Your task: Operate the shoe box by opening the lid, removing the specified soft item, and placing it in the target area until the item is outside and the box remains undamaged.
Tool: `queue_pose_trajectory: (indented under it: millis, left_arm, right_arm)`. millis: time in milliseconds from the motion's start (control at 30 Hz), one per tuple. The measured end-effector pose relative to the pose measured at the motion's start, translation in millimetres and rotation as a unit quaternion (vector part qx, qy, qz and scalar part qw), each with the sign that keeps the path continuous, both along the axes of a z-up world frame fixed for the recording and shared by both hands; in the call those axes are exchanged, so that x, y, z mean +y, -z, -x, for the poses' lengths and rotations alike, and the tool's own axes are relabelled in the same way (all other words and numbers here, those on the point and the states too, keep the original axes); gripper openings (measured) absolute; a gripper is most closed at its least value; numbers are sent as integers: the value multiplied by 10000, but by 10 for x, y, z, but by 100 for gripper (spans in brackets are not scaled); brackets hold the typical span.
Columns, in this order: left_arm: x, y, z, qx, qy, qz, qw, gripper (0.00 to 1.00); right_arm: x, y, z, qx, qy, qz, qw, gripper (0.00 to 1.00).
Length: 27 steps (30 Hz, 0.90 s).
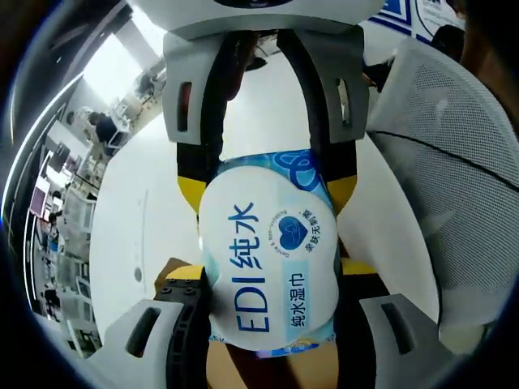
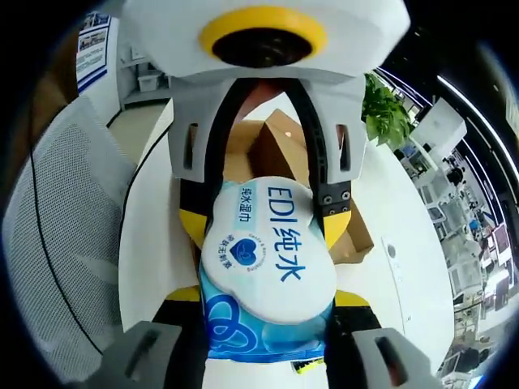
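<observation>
A soft white and blue wet wipes pack [image 1: 268, 259] printed "EDI" hangs between both grippers, which face each other. In the left gripper view my left gripper [image 1: 269, 279] rises from the bottom, shut on the pack's near end. The right gripper [image 1: 266, 190] comes down from the top with its yellow-tipped fingers clamping the far end. The right gripper view mirrors this: the wipes pack [image 2: 268, 243] sits in my right gripper [image 2: 268, 296], and the left gripper [image 2: 266, 223] grips it from above. Behind them the brown cardboard shoe box [image 2: 276, 138] stands on the table with its lid up.
A white table [image 2: 413, 267] lies under the pack. A grey mesh chair [image 2: 65, 227] stands beside it, and the same mesh chair [image 1: 454, 162] shows at the right of the left gripper view. A green plant [image 2: 385, 113] and office desks are further off.
</observation>
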<state>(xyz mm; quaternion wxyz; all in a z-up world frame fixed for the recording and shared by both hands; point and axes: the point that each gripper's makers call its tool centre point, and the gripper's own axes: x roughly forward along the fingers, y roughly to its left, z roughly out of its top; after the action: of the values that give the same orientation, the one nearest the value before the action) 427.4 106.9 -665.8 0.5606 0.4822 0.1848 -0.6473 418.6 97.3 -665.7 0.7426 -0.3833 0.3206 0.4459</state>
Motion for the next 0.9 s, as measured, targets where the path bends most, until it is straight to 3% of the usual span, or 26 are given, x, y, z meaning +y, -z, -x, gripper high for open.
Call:
queue_pose_trajectory:
  millis: [900]
  left_arm:
    - [-656, 7, -173, 23, 120, 105, 9999, 60]
  right_arm:
    - [-651, 1, -182, -29, 87, 87, 9999, 54]
